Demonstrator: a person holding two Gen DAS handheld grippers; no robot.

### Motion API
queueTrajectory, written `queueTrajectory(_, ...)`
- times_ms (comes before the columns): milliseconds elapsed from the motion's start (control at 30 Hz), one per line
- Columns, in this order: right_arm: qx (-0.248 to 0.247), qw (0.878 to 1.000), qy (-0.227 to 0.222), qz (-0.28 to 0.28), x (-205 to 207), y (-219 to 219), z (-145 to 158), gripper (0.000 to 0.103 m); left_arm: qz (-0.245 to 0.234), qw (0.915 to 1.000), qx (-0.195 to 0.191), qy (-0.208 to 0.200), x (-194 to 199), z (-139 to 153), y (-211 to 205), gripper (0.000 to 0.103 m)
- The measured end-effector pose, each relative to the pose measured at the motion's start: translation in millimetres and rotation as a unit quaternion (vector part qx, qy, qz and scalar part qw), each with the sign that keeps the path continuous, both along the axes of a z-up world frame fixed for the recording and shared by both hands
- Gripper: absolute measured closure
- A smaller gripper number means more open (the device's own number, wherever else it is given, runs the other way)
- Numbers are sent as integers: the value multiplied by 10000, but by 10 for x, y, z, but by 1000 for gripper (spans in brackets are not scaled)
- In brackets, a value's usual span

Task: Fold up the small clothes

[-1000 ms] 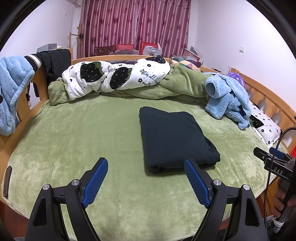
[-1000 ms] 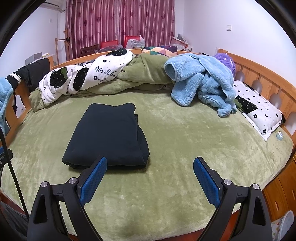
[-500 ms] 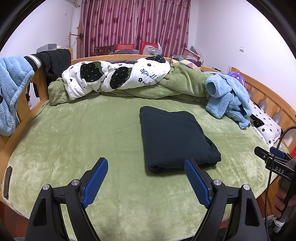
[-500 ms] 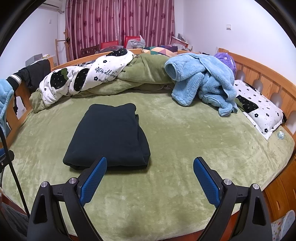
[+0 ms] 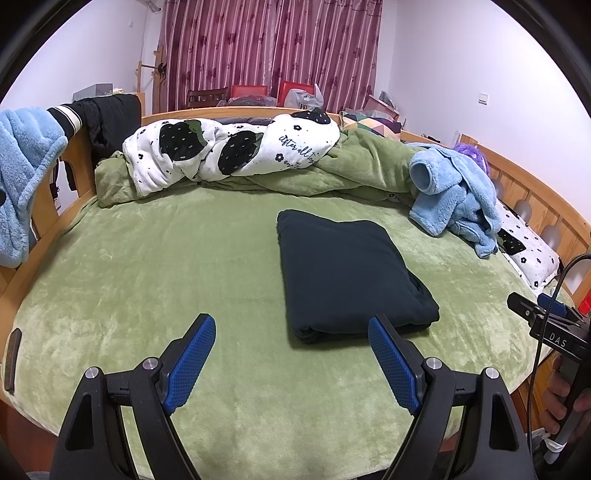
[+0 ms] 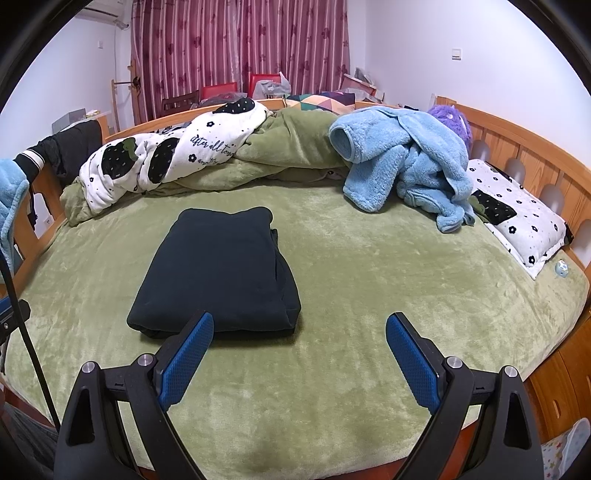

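A round bed (image 5: pixel 110 280) with a green plush cover fills the room, ringed by a wooden bed frame (image 6: pixel 524 147). Maroon striped curtains (image 5: pixel 273 48) hang floor-long at the far wall, with red chairs (image 5: pixel 249 90) before them. The walls (image 6: pixel 461 33) are plain white; a light switch (image 6: pixel 457 54) sits on the right one. An air conditioner (image 6: pixel 105 14) hangs high at the left.

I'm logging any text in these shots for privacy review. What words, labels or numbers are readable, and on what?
"DAS": white letters on the black body of the right tongs, seen from the left wrist view.
"after all tom...": script on the white strawberry-print quilt; the rest is hidden in folds.
No other text is readable.
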State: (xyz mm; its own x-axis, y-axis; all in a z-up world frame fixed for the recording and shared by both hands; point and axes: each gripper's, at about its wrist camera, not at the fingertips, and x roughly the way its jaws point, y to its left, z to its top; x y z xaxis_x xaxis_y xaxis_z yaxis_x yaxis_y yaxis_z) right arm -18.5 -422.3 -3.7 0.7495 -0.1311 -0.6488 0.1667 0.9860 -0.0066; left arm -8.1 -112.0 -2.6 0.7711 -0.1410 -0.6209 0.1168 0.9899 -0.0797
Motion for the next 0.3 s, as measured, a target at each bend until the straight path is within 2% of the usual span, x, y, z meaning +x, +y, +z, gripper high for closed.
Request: queueTrajectory(300, 12, 10000, -6, -2, 10, 25, 6, 10, -76, 9999, -61, 42, -4, -29, -21, 19)
